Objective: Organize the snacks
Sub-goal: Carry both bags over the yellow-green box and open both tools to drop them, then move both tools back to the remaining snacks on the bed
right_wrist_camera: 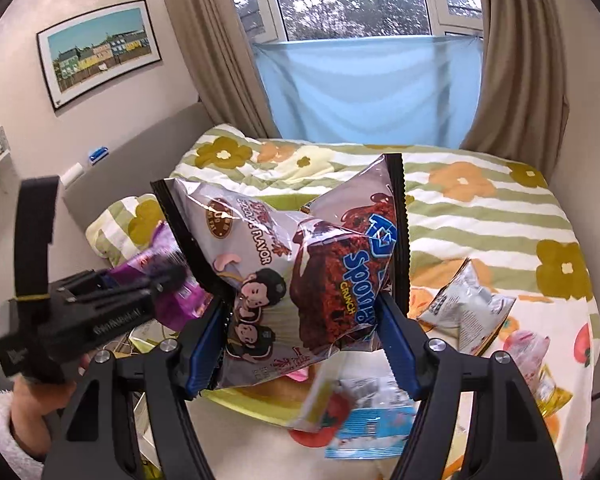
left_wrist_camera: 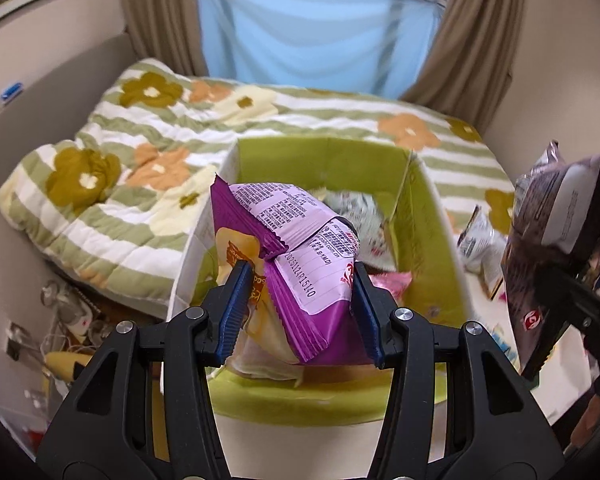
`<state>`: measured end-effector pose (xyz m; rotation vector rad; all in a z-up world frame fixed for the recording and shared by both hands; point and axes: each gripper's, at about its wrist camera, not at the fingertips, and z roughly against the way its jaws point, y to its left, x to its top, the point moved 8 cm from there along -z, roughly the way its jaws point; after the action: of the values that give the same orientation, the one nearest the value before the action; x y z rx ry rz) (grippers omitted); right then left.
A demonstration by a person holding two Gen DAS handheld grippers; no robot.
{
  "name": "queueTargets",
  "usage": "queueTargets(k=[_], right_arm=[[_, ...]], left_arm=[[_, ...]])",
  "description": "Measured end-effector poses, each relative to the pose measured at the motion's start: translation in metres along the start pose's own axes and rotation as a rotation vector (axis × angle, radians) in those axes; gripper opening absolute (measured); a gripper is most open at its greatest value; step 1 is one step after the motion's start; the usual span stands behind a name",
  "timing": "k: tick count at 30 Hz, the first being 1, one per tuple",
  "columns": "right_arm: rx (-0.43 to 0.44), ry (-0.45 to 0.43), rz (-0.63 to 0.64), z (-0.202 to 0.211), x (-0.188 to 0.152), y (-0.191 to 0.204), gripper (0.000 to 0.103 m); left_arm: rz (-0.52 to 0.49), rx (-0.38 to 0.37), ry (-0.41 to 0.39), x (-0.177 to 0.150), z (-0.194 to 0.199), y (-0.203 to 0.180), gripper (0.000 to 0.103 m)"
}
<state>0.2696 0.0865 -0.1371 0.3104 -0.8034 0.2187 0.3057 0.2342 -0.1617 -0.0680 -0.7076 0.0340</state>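
Note:
My left gripper (left_wrist_camera: 300, 312) is shut on a purple snack packet (left_wrist_camera: 296, 256), which hangs over the open green box (left_wrist_camera: 428, 216) on the bed. Several snack packets lie inside the box. My right gripper (right_wrist_camera: 304, 344) is shut on a brown and silver chocolate snack bag (right_wrist_camera: 300, 264), held up above the bed. The same brown bag (left_wrist_camera: 556, 256) shows at the right edge of the left wrist view. In the right wrist view the left gripper (right_wrist_camera: 100, 304) with its purple packet (right_wrist_camera: 172, 276) sits at the left, held by a hand.
A striped, flowered quilt (left_wrist_camera: 148, 168) covers the bed. Loose packets lie to the right of the box: a grey-white one (right_wrist_camera: 468, 308) and a blue one (right_wrist_camera: 380, 428). A curtained window with blue cloth (right_wrist_camera: 372, 92) stands behind. Cables and clutter (left_wrist_camera: 64, 320) lie beside the bed.

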Motion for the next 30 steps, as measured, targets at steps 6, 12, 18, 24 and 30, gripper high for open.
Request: queueTargets(k=[6,12,18,24,30], right_arm=[[-0.063,0.03,-0.031,-0.02,-0.007,0.016,0.067],[-0.086,0.065,-0.037,-0.033,-0.016,0.028,0.067],[-0.049,0.111,0.004,-0.052,-0.015,0.041,0.068],[0.003,0.157,-0.013,-0.074,-0.016,0.044,0.071],[0.037,0.156,-0.012,-0.078,-0.022,0.051,0.098]], left_arm=[[-0.053,-0.018,0.006,-0.007,-0.011,0.012,0.102],[-0.041,-0.054,0.011,-0.014,0.007,0.028,0.103],[-0.014,-0.024,0.008,-0.011,0.015,0.041,0.103],[-0.016,-0.002,0.021,-0.013,0.011,0.049,0.103],[0.0,0.0,0.035,-0.021,0.012,0.056,0.103]])
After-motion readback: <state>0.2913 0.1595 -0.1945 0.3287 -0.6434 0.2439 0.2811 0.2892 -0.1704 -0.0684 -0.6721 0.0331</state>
